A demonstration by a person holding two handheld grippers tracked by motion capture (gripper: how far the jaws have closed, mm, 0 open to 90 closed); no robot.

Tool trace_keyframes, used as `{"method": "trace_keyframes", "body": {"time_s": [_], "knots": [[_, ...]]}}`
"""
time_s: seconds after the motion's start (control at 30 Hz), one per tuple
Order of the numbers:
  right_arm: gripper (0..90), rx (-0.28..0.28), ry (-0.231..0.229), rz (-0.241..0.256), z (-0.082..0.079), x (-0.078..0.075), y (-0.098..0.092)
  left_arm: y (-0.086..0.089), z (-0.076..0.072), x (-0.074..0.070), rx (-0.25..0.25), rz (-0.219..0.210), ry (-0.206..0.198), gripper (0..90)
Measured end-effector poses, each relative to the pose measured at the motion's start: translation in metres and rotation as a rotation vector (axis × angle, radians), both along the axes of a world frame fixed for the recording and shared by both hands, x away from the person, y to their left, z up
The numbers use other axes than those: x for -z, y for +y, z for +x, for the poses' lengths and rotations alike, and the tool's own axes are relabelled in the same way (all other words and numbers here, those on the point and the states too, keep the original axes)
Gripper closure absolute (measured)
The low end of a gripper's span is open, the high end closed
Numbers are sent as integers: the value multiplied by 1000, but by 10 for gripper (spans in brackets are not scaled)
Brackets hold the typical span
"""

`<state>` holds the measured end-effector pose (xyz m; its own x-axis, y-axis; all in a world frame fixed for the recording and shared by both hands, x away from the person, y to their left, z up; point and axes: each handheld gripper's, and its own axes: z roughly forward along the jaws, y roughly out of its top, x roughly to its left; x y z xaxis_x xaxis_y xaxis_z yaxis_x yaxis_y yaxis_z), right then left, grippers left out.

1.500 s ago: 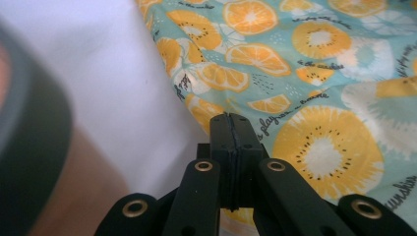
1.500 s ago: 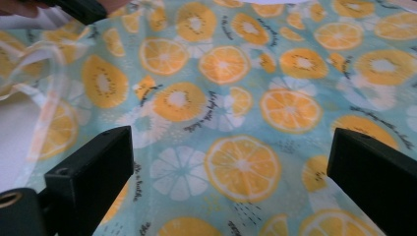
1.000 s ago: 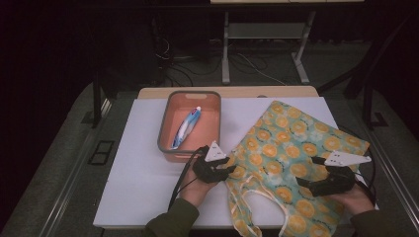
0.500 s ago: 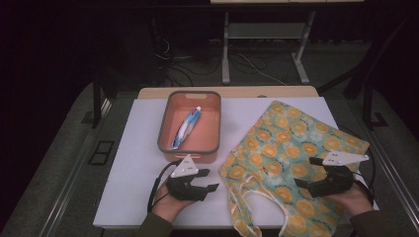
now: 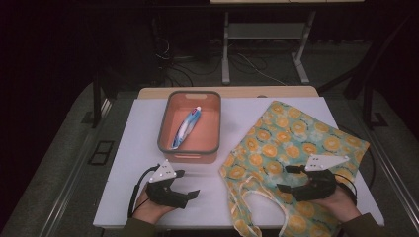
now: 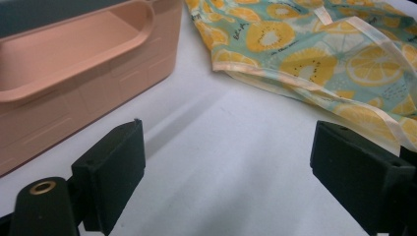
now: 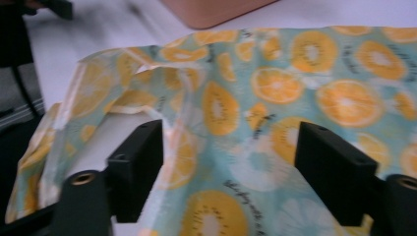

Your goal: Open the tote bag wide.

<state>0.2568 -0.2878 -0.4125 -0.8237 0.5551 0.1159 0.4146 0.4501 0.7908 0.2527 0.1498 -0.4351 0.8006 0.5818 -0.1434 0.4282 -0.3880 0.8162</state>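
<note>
— Bin (image 5: 189,154) first: what sits inside?

— Salmon-pink plastic, rectangular with rounded corners and a grey rim, standing at the middle of the white table (image 5: 133,143) toward its far edge. One blue-and-white tube (image 5: 186,127) with a red cap lies lengthwise in it, nothing else that I can make out.

— And the room around it?

— Bare white surface to the bin's left and in front of it. The fruit-print cloth bag (image 5: 296,148) (thin fabric, orange slices on teal, pale handles) is spread flat on the right half, its near end reaching the table's front edge, its left edge just beside the bin but apart from it.

— Grippers?

— The left gripper (image 5: 184,185) rests on the bare table in front of the bin, jaws spread wide with only tabletop between them. The right gripper (image 5: 287,178) hovers over the bag near its handles, jaws also spread; in the right gripper view they frame printed cloth without pinching it.
</note>
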Motion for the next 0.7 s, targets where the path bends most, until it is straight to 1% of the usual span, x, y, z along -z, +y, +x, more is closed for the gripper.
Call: {"method": "trace_keyframes", "body": {"time_s": [0.1, 0.17, 0.23, 0.37, 0.57, 0.63, 0.7], "knots": [[400, -39, 19, -15, 0, 4, 11, -2, 0, 2, 6, 12, 5, 117], [419, -65, 24, -13, -1, 4, 18, -2, 1, 3, 6, 16, 10, 117], [444, -99, 41, 3, -2, 3, 27, -2, 1, 3, 2, 16, 10, 117], [447, -175, 43, -5, -9, 3, 49, -1, 1, 3, 2, 11, 7, 117], [455, -279, 66, 2, -23, 5, 71, -2, 2, 4, 8, 7, 9, 110], [458, -304, 68, -8, -26, 7, 77, -2, 2, 4, 5, 8, 9, 107], [491, -324, 81, -25, -29, 10, 84, -1, 2, 4, 5, 6, 8, 102]]}}
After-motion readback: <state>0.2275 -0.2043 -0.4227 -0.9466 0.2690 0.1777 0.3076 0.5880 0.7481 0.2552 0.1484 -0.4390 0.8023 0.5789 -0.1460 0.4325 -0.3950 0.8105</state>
